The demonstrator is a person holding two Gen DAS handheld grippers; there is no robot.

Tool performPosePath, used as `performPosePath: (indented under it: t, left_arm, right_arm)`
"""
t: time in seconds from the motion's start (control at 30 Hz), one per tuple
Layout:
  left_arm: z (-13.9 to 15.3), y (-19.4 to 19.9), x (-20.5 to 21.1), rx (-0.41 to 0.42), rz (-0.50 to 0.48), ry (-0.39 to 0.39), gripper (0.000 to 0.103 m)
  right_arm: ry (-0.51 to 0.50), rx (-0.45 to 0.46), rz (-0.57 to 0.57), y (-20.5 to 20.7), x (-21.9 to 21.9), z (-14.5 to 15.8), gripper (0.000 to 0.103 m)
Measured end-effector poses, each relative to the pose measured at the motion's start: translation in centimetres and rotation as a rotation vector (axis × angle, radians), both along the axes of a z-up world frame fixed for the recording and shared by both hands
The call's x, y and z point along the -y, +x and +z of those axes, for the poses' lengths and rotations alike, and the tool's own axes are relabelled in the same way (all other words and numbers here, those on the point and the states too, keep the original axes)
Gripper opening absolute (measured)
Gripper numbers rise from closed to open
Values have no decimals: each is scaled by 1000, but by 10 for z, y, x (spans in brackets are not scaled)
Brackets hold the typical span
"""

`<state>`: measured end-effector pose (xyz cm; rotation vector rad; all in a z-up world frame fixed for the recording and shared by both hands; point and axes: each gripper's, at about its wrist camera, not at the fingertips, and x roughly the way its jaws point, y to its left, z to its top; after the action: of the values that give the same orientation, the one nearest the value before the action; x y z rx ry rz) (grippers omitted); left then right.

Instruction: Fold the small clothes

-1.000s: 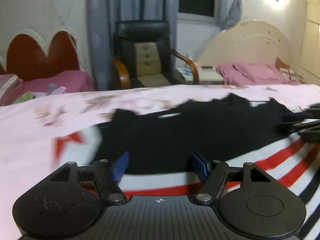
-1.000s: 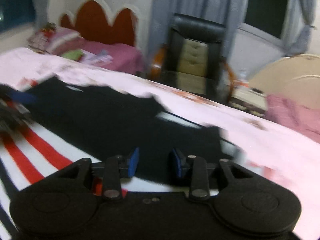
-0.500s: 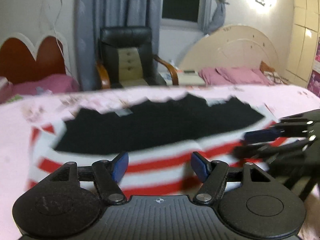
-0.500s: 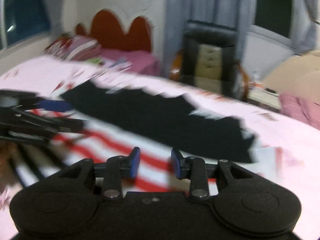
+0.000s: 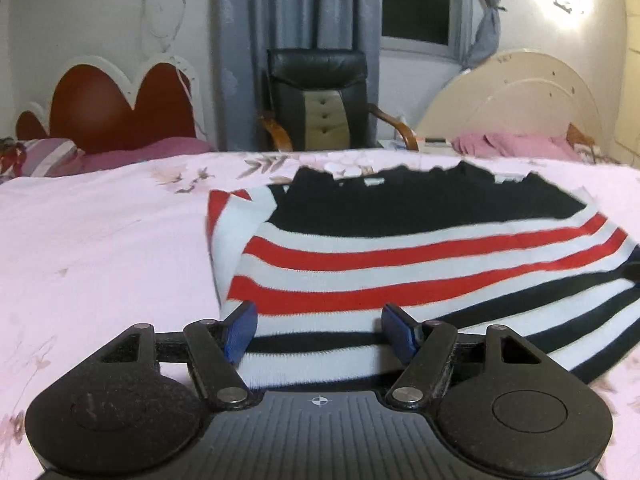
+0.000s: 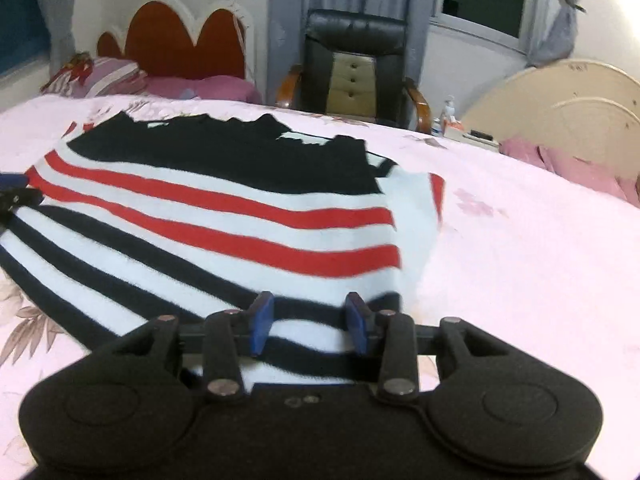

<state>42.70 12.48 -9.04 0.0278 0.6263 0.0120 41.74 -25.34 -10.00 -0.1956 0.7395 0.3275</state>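
Left gripper [image 5: 316, 330]: blue pads stand wide apart, nothing pinched; the near hem of the striped sweater [image 5: 420, 256] lies under and between them on the pink floral bedspread [image 5: 100, 248]. Whether the pads touch the knit cannot be told from this angle.

Right gripper [image 6: 308, 320]: pads set narrower, still parted, with the hem's black and white stripes showing in the gap. No grip seen, though the picture is soft there.

The sweater lies flat just ahead of both grippers: black and white bands nearest, then red and white, then a solid black panel at the far edge. In the left wrist view a sleeve is folded along the garment's left side, ahead and slightly left of that gripper. In the right wrist view the matching folded edge sits ahead and right.

At the left border of the right wrist view, the dark frame and a blue tip of the other gripper rest at the sweater's side.

Beyond the sweater, bare bedspread. Past the bed's far edge: black armchair [image 5: 320, 100] straight ahead before grey curtains [image 5: 304, 8]; red headboard [image 5: 120, 100] to the left; cream headboard [image 5: 516, 96] with pink bedding to the right.
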Motion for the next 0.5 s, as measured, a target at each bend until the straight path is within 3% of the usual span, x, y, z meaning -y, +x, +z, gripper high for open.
performPosePath:
  t: [0.1, 0.23, 0.37, 0.43, 0.5]
  left_arm:
    - [10, -19, 14, 47, -8, -35, 69]
    - [5, -25, 49, 44, -66, -74, 69]
    - [-4, -23, 87, 6, -107, -76, 69]
    - [-11, -24, 98, -27, -128, -56, 69]
    - [-18, -31, 101, -40, -135, -27, 69]
  right_arm:
    - [26, 59, -24, -13, -2, 16, 37]
    - [110, 32, 24, -20, -26, 25, 36]
    - [86, 7, 139, -29, -82, 15, 35]
    - [17, -55, 115, -30, -98, -1, 36]
    - [-41, -23, 104, -44, -107, -11, 37]
